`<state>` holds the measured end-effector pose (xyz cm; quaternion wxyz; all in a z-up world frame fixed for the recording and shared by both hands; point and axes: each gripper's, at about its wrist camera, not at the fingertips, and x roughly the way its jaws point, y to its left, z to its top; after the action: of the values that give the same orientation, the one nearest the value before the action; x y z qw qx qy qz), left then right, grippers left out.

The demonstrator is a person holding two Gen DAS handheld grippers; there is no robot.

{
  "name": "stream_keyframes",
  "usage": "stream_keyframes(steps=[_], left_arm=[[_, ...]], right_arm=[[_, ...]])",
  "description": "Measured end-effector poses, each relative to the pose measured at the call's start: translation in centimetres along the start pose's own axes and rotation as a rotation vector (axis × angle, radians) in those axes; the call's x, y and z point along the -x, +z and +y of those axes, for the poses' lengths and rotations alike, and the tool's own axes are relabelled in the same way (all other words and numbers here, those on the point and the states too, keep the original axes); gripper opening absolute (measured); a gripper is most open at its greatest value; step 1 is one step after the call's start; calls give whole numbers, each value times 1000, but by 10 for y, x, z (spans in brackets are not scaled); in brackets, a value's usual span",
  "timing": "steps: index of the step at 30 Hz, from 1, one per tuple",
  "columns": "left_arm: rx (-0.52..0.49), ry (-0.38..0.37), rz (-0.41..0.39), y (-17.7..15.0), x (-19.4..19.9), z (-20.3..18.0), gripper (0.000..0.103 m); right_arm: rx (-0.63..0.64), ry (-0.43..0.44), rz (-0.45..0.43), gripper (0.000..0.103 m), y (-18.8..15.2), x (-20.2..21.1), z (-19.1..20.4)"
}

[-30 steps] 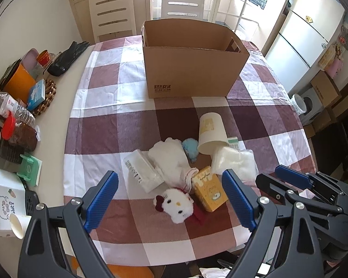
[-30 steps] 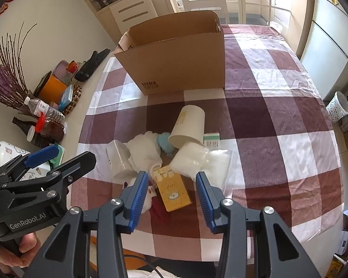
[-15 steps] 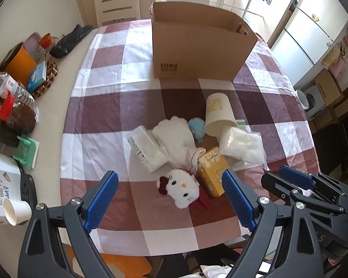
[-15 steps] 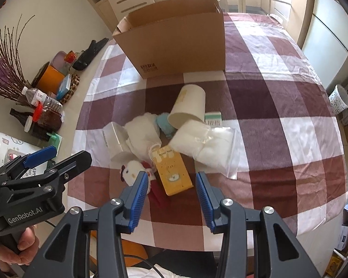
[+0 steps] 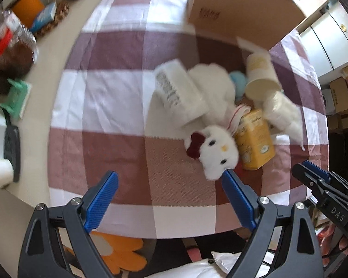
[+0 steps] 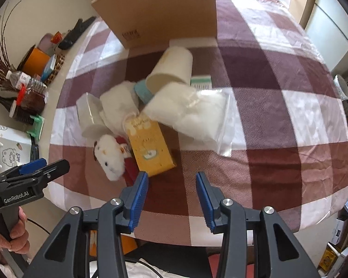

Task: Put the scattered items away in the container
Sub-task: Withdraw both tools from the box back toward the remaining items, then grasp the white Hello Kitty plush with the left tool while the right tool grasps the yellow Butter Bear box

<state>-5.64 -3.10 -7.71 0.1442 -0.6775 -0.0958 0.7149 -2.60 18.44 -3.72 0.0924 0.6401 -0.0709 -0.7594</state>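
A pile of items lies mid-table: a white cat plush [image 5: 217, 149] [image 6: 111, 156], a yellow carton [image 5: 255, 139] [image 6: 150, 146], a white packet [image 5: 179, 92], a paper cup [image 5: 261, 75] [image 6: 171, 66] on its side, a clear bag of white pads [image 6: 194, 111] and a teal item [image 6: 142, 91]. The cardboard box [image 5: 239, 7] [image 6: 164, 9] stands open behind them. My left gripper [image 5: 169, 180] is open and empty, its right finger tip at the plush. My right gripper [image 6: 171, 183] is open and empty just in front of the carton.
The checked tablecloth [image 6: 278, 139] covers the table. Bottles [image 6: 27, 85], an orange tub [image 6: 36, 61] and a green item [image 5: 16, 96] crowd the left edge. A paper cup [image 5: 0, 172] stands at the near left. The table's front edge lies under both grippers.
Both grippers have moved forward and down toward the pile. The left gripper now reaches the plush; the right one is just short of the yellow carton. Nothing was grasped.
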Motion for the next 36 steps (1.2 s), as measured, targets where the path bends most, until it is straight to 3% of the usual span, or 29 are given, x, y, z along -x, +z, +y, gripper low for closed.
stream_keyframes(steps=[7, 21, 30, 33, 36], left_arm=[[2, -81, 57, -6, -23, -14, 92], [98, -154, 132, 8, -69, -25, 92], [98, -154, 163, 11, -89, -23, 92], [103, -161, 164, 11, -92, -20, 96], [88, -154, 159, 10, -93, -18, 97]], right_arm=[[38, 40, 21, 44, 7, -14, 7], [129, 56, 71, 44, 20, -39, 13], [196, 65, 83, 44, 28, -62, 26], [210, 83, 84, 53, 31, -68, 31], [245, 78, 90, 54, 30, -72, 39]])
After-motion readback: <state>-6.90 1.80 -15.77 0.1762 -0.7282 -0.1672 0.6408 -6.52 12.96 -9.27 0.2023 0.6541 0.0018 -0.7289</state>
